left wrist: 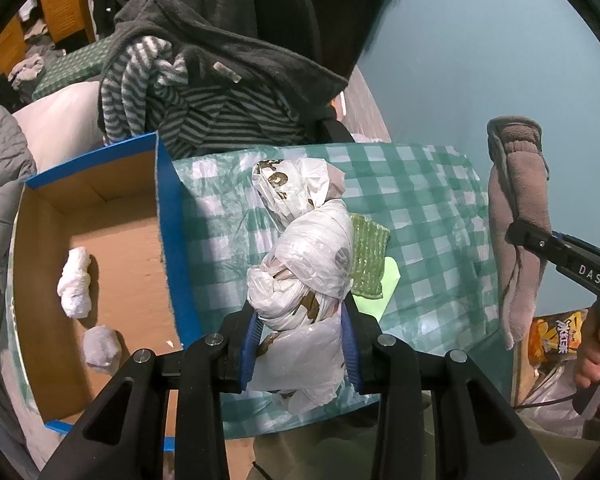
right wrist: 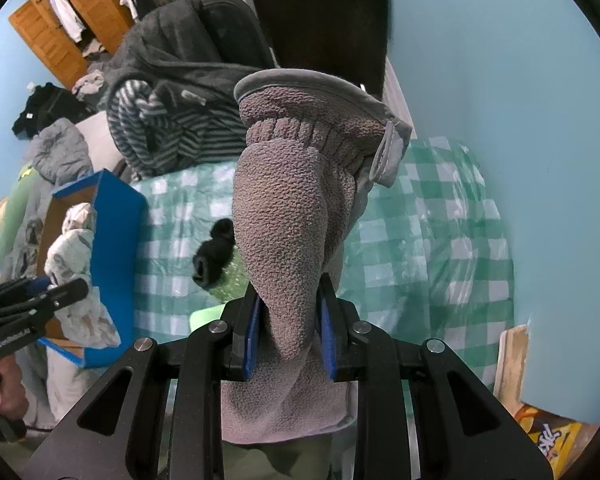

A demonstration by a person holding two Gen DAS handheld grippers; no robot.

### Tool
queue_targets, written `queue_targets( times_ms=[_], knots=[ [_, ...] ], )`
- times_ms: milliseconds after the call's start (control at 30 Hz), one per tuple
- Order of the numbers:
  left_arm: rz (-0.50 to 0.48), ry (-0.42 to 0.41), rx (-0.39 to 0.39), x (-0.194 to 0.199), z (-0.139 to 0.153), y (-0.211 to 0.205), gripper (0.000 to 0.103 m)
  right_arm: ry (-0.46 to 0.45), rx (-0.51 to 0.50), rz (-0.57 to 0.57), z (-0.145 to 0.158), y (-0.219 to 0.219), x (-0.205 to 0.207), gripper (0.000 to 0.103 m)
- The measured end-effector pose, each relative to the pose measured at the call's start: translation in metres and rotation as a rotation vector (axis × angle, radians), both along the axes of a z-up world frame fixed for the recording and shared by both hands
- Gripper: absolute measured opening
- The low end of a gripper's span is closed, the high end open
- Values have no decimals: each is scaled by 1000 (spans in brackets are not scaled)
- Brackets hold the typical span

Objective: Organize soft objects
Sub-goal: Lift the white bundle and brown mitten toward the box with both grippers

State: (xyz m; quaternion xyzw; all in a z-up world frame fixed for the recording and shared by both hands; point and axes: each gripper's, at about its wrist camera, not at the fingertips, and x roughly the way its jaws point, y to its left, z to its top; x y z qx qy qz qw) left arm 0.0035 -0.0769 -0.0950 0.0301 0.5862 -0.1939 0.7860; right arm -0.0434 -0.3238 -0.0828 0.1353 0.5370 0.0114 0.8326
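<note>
Plastic bag bundle (left wrist: 300,268) is getting squeezed between the left gripper (left wrist: 300,344) fingers, hanging over the checkered desk (left wrist: 428,200) just beside the blue box (left wrist: 172,232). Right gripper (right wrist: 288,320) is clamping a fuzzy grey mitten (right wrist: 284,208), holding it up above the desk

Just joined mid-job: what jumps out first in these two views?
The left tool is shut on a knotted white plastic bag bundle, held over the green checked cloth beside the blue cardboard box. The right tool grips a grey-brown fleece glove, held up off the table.
</note>
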Motion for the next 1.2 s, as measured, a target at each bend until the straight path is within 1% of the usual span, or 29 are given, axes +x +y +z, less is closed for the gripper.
queue_targets(
  times_ms=[300, 700, 1033, 1200],
  knots=[
    [48, -22, 3, 0, 11, 25, 36, -33, 4, 65, 18, 25, 11, 23],
    [140, -44, 8, -1, 23, 68, 36, -63, 18, 163, 30, 65, 29, 23],
    [239, -35, 6, -1, 19, 111, 36, -71, 29, 269, 34, 112, 45, 23],
    [279, -28, 20, 0, 12, 133, 36, -67, 34, 319, 34, 135, 53, 23]
  ],
)
